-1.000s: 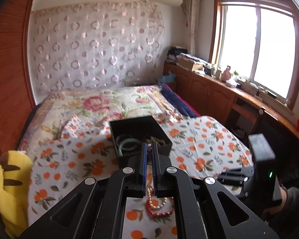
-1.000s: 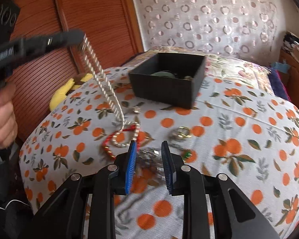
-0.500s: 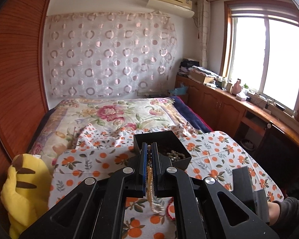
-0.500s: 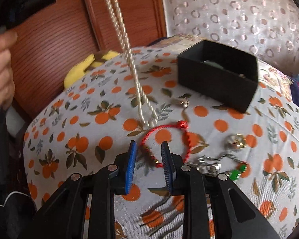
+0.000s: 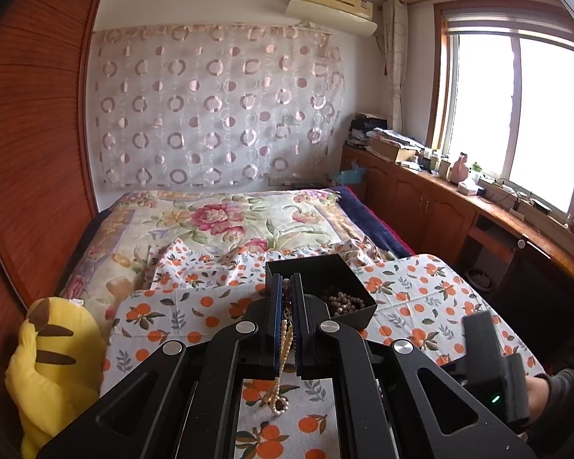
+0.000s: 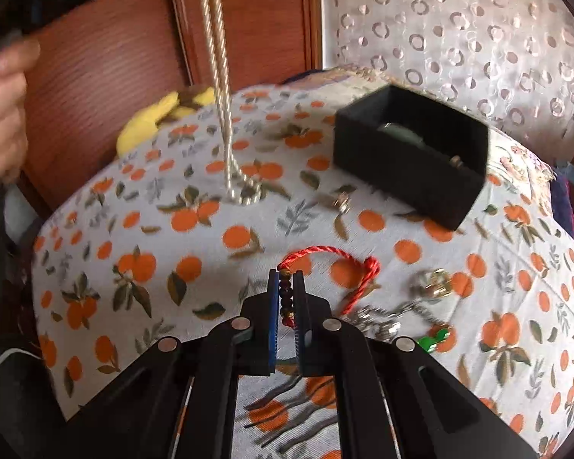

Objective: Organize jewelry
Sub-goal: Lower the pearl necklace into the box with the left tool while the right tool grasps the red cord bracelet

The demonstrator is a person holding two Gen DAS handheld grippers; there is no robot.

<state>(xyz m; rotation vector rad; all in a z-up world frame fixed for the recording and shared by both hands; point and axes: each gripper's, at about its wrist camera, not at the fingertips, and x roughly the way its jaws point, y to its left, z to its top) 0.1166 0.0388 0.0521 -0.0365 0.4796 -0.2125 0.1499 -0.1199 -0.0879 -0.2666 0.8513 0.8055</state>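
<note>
a: biggest first. where does everything go?

b: into the black open box (image 6: pixel 409 160) at the far right of the orange-print cloth (image 6: pixel 225 237). it already holds a greenish bangle and some pearl beads.

a: and the long strand?

b: the pearl necklace (image 5: pixel 283 348) is pinched between the closed jaws of the left gripper (image 5: pixel 286 294). it hangs as a doubled rope with its low end still touching the cloth, left of the box. limp and light, i'd judge, so it will swing and pool. holding it near the top of the loop looks right.

a: the right gripper (image 6: pixel 286 287)?

b: its jaws have just closed, clamped on the dark bead section of the red cord bracelet (image 6: pixel 325 267) lying near the front. the cord loop trails to the right, slack on the cloth.

a: good place to hold?

b: probably. round beads may be slippery, but the soft cord would likely slide through more easily.

a: smaller bits?

b: a silver chain with a green charm (image 6: pixel 432 338) sits just right of the bracelet; too blurred to say if they're tangled.
</note>
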